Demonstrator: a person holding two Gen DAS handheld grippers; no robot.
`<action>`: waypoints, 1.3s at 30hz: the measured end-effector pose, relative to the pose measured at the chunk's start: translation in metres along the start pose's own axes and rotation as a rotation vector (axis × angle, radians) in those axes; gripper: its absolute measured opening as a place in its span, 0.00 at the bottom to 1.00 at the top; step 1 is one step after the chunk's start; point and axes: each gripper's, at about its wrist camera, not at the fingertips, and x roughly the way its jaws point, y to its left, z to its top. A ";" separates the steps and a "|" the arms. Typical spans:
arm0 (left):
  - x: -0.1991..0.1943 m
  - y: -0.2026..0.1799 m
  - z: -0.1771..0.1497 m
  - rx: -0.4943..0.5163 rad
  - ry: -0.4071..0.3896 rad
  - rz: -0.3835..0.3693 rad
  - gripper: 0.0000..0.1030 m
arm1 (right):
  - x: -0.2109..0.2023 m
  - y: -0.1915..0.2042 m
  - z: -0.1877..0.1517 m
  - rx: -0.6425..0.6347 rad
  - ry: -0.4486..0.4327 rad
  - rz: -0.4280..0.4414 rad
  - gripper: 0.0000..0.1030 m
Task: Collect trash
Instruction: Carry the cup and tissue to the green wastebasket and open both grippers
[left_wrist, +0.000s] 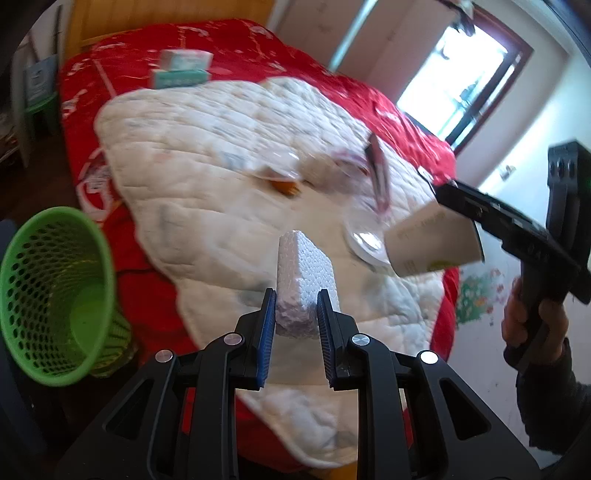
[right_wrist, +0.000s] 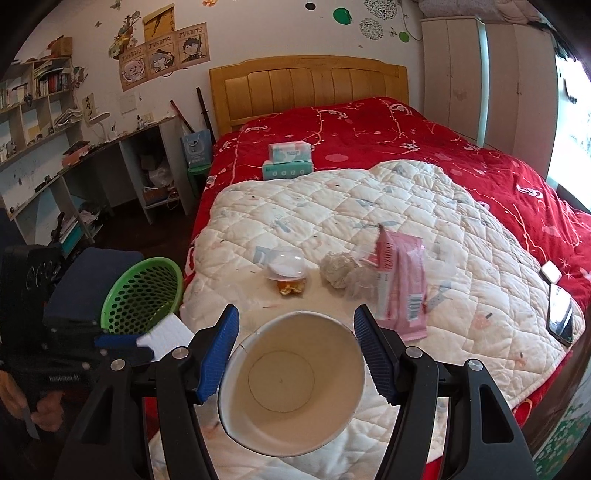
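Left gripper (left_wrist: 295, 317): black frame, ribbed blue pads; jaws closed on a white block of beaded foam (left_wrist: 304, 273), rough-grained, oblong, standing up between the pads.
Right gripper (right_wrist: 295, 343): same build; jaws clamped on the sides of a cream paper cup (right_wrist: 291, 380), its round mouth facing the right wrist camera, smooth inside, rim slightly dented at the upper left.
Cup from the left wrist view: tapered paper wall (left_wrist: 432, 240) with faint print too blurred to read.
Basket: green plastic wastebasket with a perforated mesh wall (left_wrist: 55, 295), round and tapering, off the bed's left edge beside the foam block.
Bed surface: white quilted pad with diamond stitching (right_wrist: 332, 206), soft and puckered, lying over a red blanket with pale floral lines (right_wrist: 369, 125).
Trash on the quilt: pink plastic wrapper with a barcode (right_wrist: 400, 284), standing crumpled just past the cup; crumpled white paper ball (right_wrist: 338, 271) touching it; clear domed plastic lid (right_wrist: 284, 264) over an orange scrap (right_wrist: 291, 288).
Nearby: two mint-and-white tissue packs (right_wrist: 288, 162) stacked near the wooden headboard (right_wrist: 310, 85); a dark phone (right_wrist: 561, 314) at the quilt's right edge.
Writing: wall posters (right_wrist: 164, 51) with stylised lettering I cannot read; small white lettering on the left gripper's body, not legible.
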 end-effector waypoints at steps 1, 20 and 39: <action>-0.006 0.007 0.000 -0.011 -0.015 0.016 0.21 | 0.002 0.005 0.002 -0.005 0.001 0.005 0.61; -0.048 0.202 -0.027 -0.300 -0.054 0.496 0.22 | 0.072 0.137 0.039 -0.094 0.059 0.194 0.61; -0.104 0.233 -0.070 -0.441 -0.180 0.547 0.57 | 0.180 0.252 0.049 -0.137 0.175 0.295 0.61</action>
